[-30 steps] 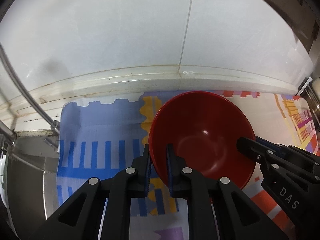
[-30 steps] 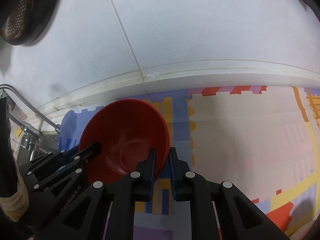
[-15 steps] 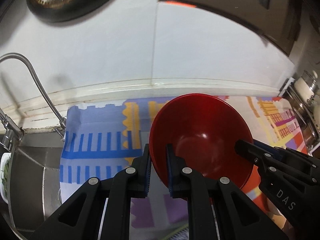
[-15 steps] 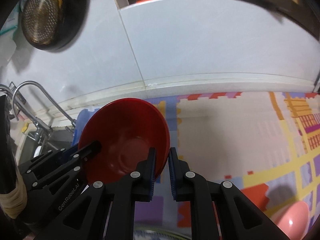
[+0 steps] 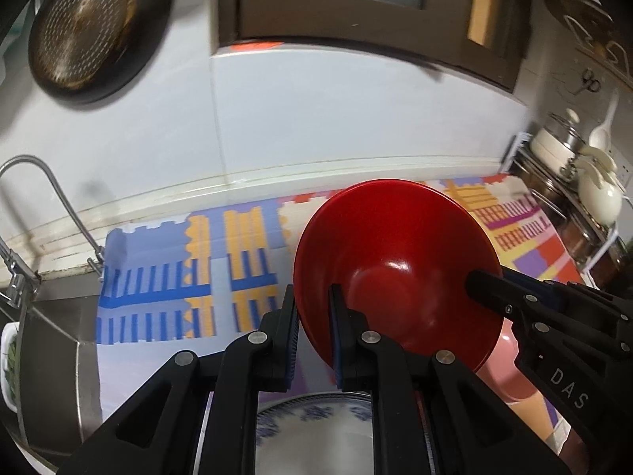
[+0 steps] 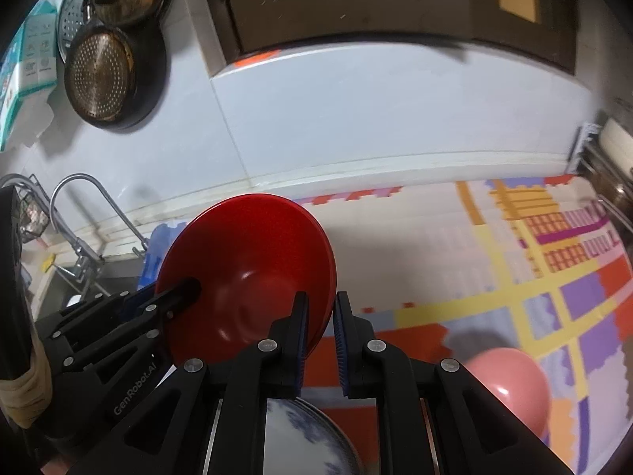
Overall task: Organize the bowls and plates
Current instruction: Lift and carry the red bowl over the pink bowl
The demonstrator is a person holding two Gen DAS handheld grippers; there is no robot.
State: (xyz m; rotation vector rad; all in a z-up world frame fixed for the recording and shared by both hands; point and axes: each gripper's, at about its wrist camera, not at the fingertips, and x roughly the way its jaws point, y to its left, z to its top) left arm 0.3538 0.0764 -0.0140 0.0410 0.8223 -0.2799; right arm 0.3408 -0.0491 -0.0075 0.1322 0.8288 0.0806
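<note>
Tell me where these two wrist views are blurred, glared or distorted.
Left wrist view: hanging pan and cabinet smeared by motion blur, red bowl sharper with a glare spot, blue-patterned plate blurred, wall edge bowed by fisheye. Right wrist view: cabinet soft, pink bowl blurred with a highlight, corners dark.

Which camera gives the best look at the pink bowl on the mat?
The right wrist view: the pink bowl sits open on the mat at lower right, its dome mostly visible. In the left wrist view only a sliver shows, hidden behind the red bowl and the right gripper.
</note>
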